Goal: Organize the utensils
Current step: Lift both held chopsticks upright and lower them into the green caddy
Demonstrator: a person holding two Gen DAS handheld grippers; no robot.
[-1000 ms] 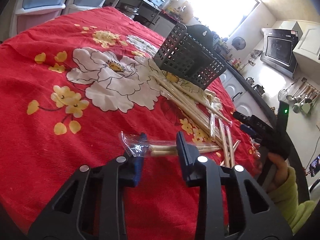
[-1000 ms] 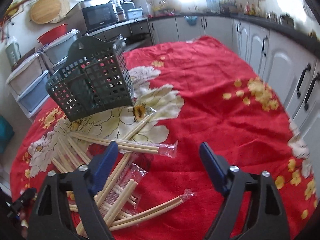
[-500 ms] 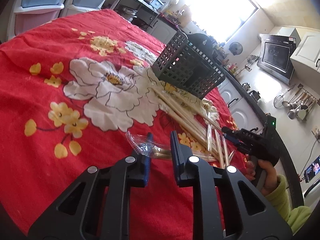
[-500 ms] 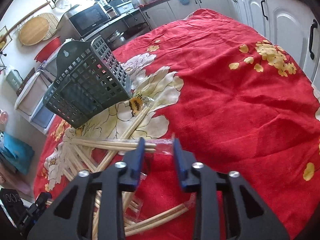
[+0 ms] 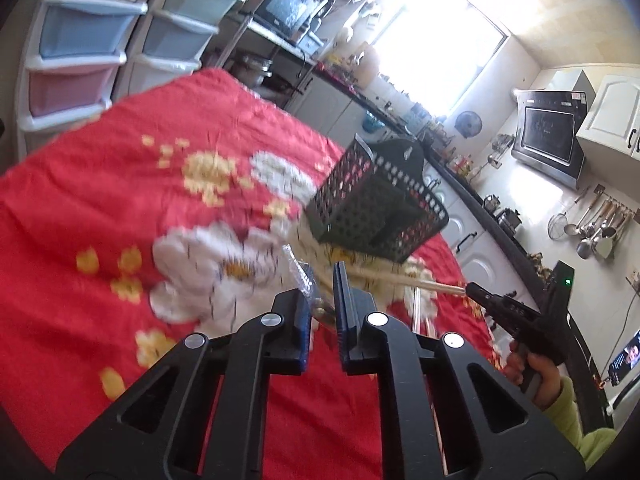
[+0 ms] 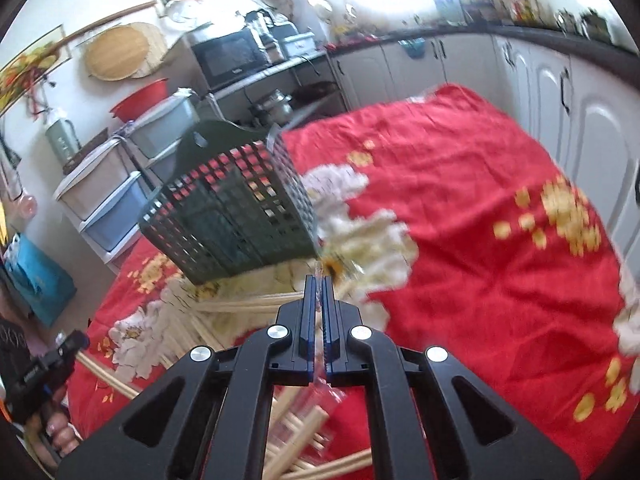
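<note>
Chopsticks (image 6: 256,304) piled on red flowery cloth (image 6: 460,216) beside tipped dark basket (image 6: 236,216), left gripper (image 5: 322,300) pinching a wrapped pair (image 5: 300,276), right gripper (image 6: 319,300) squeezed on clear wrapper (image 6: 319,294), drawers (image 5: 76,40) behind.

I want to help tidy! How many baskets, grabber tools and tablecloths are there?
Basket: 1
Grippers: 2, the left gripper and right gripper, jaws shut on a chopstick packet
Tablecloth: 1
Total: 4
The loose chopsticks are too blurred to count.
</note>
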